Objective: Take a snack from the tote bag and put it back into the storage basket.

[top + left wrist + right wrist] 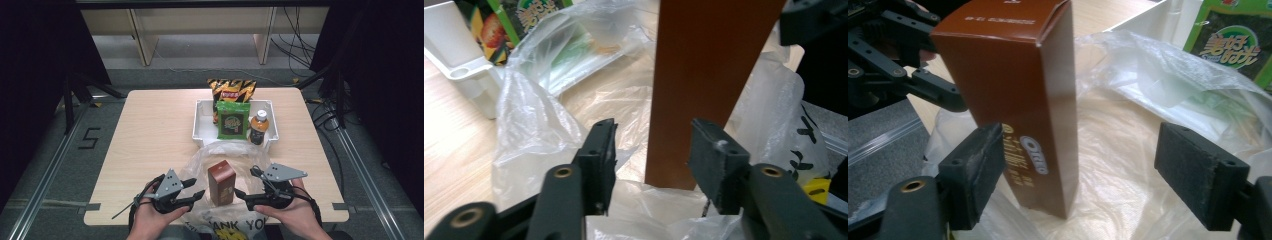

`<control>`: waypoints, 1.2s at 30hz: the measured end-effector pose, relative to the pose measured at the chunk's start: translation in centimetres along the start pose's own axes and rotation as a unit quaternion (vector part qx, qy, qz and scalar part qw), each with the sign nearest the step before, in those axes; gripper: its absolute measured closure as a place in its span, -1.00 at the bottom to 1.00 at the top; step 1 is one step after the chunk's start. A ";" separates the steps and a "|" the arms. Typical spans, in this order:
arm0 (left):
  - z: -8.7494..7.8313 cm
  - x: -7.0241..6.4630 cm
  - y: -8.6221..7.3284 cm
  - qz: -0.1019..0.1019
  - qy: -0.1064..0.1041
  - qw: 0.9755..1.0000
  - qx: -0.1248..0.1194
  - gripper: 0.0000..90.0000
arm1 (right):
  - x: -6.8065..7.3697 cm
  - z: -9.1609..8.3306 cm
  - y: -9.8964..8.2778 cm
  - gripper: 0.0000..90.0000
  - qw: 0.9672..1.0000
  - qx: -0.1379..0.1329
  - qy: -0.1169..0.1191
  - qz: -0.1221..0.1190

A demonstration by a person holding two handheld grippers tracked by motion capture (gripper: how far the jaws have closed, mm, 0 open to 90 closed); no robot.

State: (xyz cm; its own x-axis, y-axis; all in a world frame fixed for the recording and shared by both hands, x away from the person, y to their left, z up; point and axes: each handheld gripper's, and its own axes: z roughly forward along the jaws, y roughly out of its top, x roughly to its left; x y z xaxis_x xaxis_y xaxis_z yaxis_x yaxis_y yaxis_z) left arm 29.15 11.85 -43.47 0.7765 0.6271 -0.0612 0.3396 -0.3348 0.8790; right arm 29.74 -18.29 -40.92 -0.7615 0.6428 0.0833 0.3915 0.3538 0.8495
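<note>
Standing upright on plastic bag (220,162) at tabletop (150,135) near edge: brown box (221,183), long axis vertical, midway between left gripper (198,190) and right gripper (239,194) (equally near). Both jaws parted wide, holding nothing.

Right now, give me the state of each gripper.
Left gripper: open, holding nothing, beside the upright brown cardboard box.
Right gripper: open, holding nothing, on the box's other side.

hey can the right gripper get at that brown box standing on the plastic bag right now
Probably yes. The right gripper sits open right beside the upright brown box, with nothing between them but loose plastic bag. The left gripper is open on the other side.
</note>
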 end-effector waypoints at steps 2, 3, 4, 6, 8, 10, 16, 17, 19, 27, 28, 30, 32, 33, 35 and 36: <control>-0.1 0.1 -0.1 -0.008 0.004 1.000 -0.001 0.07 | 0.4 0.1 0.0 -0.62 1.000 0.004 0.003 0.002; -0.1 0.2 -0.1 -0.001 0.007 1.000 -0.003 0.04 | 0.6 0.1 0.1 -0.62 1.000 0.006 0.000 0.001; -0.2 0.3 -0.1 0.003 0.005 1.000 -0.004 0.02 | 0.6 0.2 0.1 -0.63 1.000 0.006 0.002 -0.011; -0.2 0.3 -0.2 -0.006 0.008 1.000 -0.005 -0.04 | 0.9 0.4 0.1 -0.64 1.000 -0.003 0.005 -0.006; -0.3 0.4 -0.1 0.001 0.008 1.000 -0.005 -0.07 | 1.0 0.5 0.1 -0.65 1.000 0.000 0.005 -0.013; -0.3 0.5 -0.1 -0.003 0.016 1.000 -0.004 -0.10 | 1.1 0.7 0.2 -0.66 1.000 0.007 0.019 -0.018; -0.3 0.7 0.0 0.000 0.020 1.000 -0.004 -0.17 | 1.3 1.0 0.5 -0.66 1.000 0.004 0.013 -0.023; -0.3 0.7 -0.1 0.001 0.021 1.000 -0.004 -0.18 | 1.3 1.0 0.6 -0.66 1.000 0.001 0.007 -0.029; -0.3 0.7 -0.1 0.002 0.024 1.000 -0.002 -0.20 | 1.5 1.0 0.4 -0.66 1.000 0.007 0.010 -0.023; -0.2 0.9 -0.2 -0.007 0.028 1.000 -0.002 -0.22 | 1.9 1.2 0.4 -0.69 1.000 0.006 0.008 -0.025; -0.2 0.9 -0.2 -0.007 0.029 1.000 -0.002 -0.22 | 1.8 1.3 0.4 -0.69 0.999 0.004 0.013 -0.033; -0.2 0.9 -0.2 -0.010 0.026 1.000 -0.008 -0.21 | 1.9 1.3 0.5 -0.69 0.999 0.003 0.013 -0.032; -0.1 0.9 -0.3 -0.019 0.025 0.999 -0.008 -0.21 | 2.0 1.4 0.5 -0.69 1.000 0.005 0.014 -0.026; -0.1 0.9 -0.3 -0.021 0.025 0.999 -0.009 -0.21 | 2.1 1.4 0.5 -0.70 1.000 0.005 0.009 -0.025; -0.1 0.8 -0.4 -0.019 0.026 0.999 -0.007 -0.20 | 1.9 1.4 0.5 -0.71 0.999 0.006 0.012 -0.043; -0.2 0.7 -0.4 -0.016 0.028 0.999 -0.004 -0.20 | 2.1 1.5 0.4 -0.71 0.999 0.005 0.014 -0.035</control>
State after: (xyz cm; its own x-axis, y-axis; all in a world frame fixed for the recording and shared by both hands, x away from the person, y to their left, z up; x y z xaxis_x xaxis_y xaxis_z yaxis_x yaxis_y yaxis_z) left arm 29.48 12.58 -43.75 0.7343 0.6759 -0.0638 0.3604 -0.3083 0.8804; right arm 29.08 -15.78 -41.16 -0.8010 0.5975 0.0382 0.3422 0.4046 0.8480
